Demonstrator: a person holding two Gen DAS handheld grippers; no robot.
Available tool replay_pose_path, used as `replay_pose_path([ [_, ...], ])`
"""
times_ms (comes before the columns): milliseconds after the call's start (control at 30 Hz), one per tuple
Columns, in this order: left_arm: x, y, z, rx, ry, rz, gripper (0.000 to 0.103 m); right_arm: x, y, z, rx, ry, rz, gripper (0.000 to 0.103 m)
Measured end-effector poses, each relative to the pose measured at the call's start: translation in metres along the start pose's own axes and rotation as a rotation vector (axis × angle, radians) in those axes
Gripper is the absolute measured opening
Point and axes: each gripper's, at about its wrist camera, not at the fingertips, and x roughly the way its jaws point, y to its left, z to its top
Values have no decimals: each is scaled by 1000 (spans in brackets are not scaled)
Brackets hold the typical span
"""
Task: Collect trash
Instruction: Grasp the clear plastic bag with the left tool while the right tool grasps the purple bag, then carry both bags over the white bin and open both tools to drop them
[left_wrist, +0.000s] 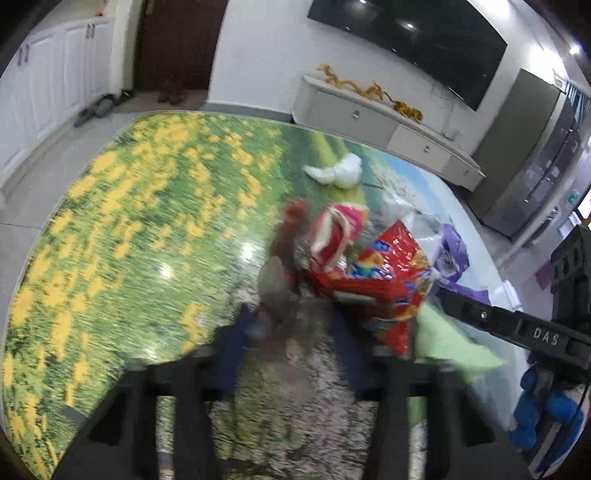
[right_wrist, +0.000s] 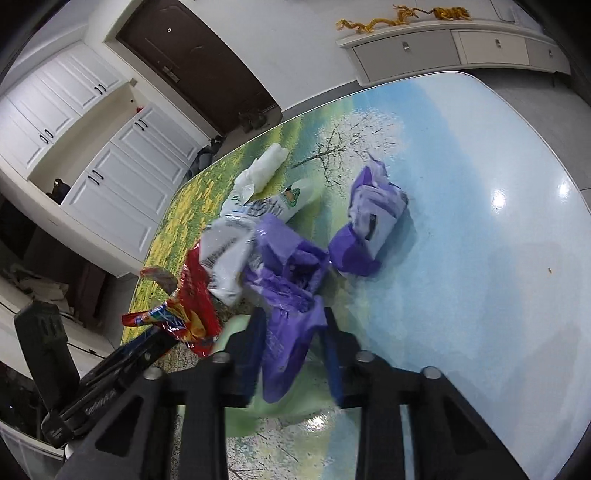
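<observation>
A heap of wrappers lies on the landscape-printed table. My left gripper is blurred; its fingers are closed on the grey-silver end of a crumpled red snack wrapper. From the right wrist view the same red snack wrapper sits at the left gripper's tip. My right gripper is shut on a purple plastic wrapper that hangs down between its fingers. Beyond lie a second purple wrapper, a white printed bag, a white crumpled tissue and a pink-red packet.
A pale green sheet lies under both grippers. A blue-gloved hand holds the right gripper. White cabinets, a brown door and a low white sideboard surround the table. The table's left edge is close to the wrappers.
</observation>
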Motion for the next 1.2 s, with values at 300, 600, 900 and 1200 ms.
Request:
replay_pose_path([
  [300, -39, -8, -26, 72, -82, -29, 6, -48, 10, -28, -74, -88, 8, 15],
  [600, -103, -10, -43, 101, -190, -129, 5, -118, 24, -72, -136, -172, 2, 15],
  [900, -112, -65, -37, 169, -182, -257, 5, -165, -5, -88, -126, -266, -67, 15],
  [1200, -91, -163, -6, 280, -82, -340, 5, -193, -52, -88, -52, -390, -141, 15],
])
